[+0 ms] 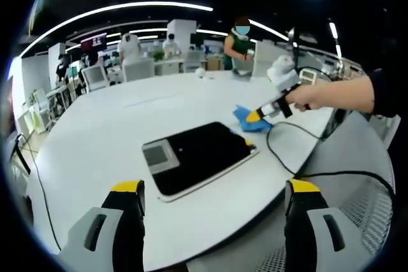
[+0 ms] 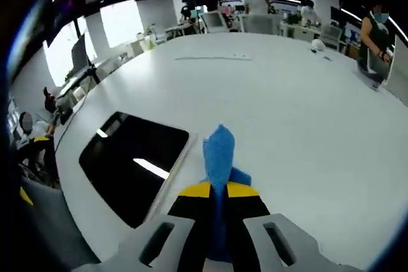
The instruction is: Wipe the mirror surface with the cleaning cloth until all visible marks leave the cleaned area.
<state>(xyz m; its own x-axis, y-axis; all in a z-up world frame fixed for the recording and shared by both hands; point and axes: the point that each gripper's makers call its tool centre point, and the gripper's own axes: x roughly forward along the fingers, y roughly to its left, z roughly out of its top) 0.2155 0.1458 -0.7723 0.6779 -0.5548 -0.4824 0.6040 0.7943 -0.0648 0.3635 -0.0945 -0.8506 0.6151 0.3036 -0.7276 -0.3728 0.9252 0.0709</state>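
In the right gripper view, the right gripper [image 2: 217,200] pinches the blue cleaning cloth [image 2: 218,151] between closed jaws, a fold sticking up past the tips at lower centre, ready to serve as the wiping pad. The mirror [image 2: 131,160] lies flat on the white table [image 2: 287,93], left of the cloth (its dark face reflects ceiling lights); any marks are too faint to judge. In the left gripper view, the left gripper [image 1: 213,203] hangs open and empty at the bottom, seemingly held back for a clear sightline.
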